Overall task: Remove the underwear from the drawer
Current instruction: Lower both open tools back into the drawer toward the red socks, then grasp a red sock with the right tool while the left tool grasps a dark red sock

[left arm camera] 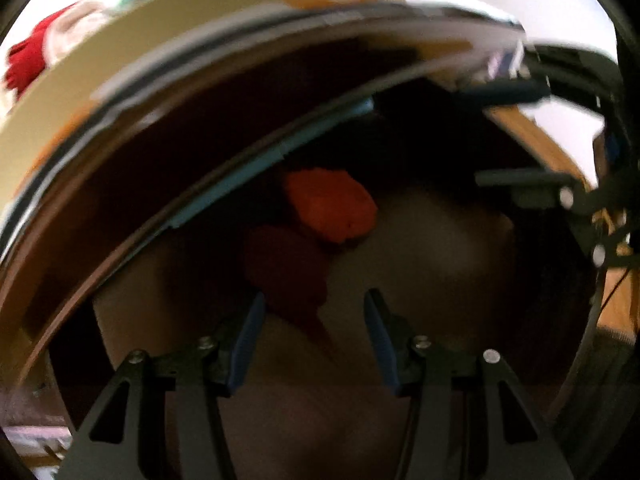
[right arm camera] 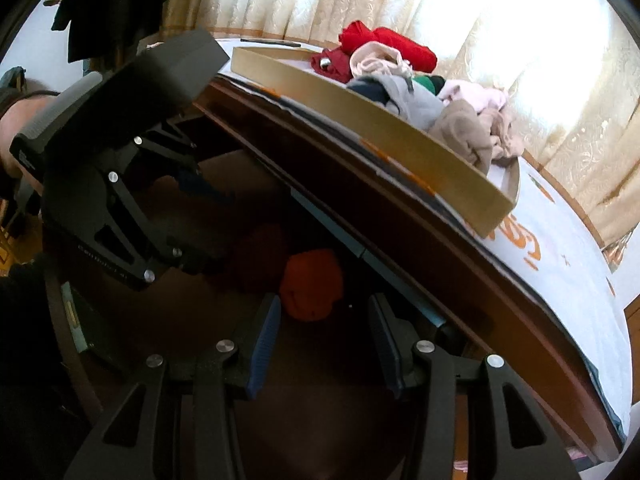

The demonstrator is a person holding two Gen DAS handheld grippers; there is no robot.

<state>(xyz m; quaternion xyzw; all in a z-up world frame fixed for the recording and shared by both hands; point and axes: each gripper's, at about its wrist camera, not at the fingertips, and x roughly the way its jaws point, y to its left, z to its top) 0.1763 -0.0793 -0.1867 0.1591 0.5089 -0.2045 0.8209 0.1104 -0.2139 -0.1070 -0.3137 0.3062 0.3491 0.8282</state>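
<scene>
The drawer point(left arm camera: 132, 320) is open under the tabletop. Inside lie an orange-red bundle of underwear point(left arm camera: 332, 206) and a dark red one point(left arm camera: 286, 270). My left gripper point(left arm camera: 314, 300) is open and empty, its blue pads just short of the dark red piece. The view is blurred. In the right wrist view the orange bundle point(right arm camera: 312, 284) lies just ahead of my right gripper point(right arm camera: 324, 304), which is open and empty. The dark red piece point(right arm camera: 260, 252) is dim beside it. The left gripper's body point(right arm camera: 120, 184) shows at the left, reaching into the drawer.
A shallow wooden tray point(right arm camera: 400, 136) on the tabletop holds a pile of red, pink, grey and beige clothes point(right arm camera: 420, 92). A white printed cloth point(right arm camera: 560, 264) covers the table. The table's dark wooden edge point(right arm camera: 400, 248) overhangs the drawer. Curtains hang behind.
</scene>
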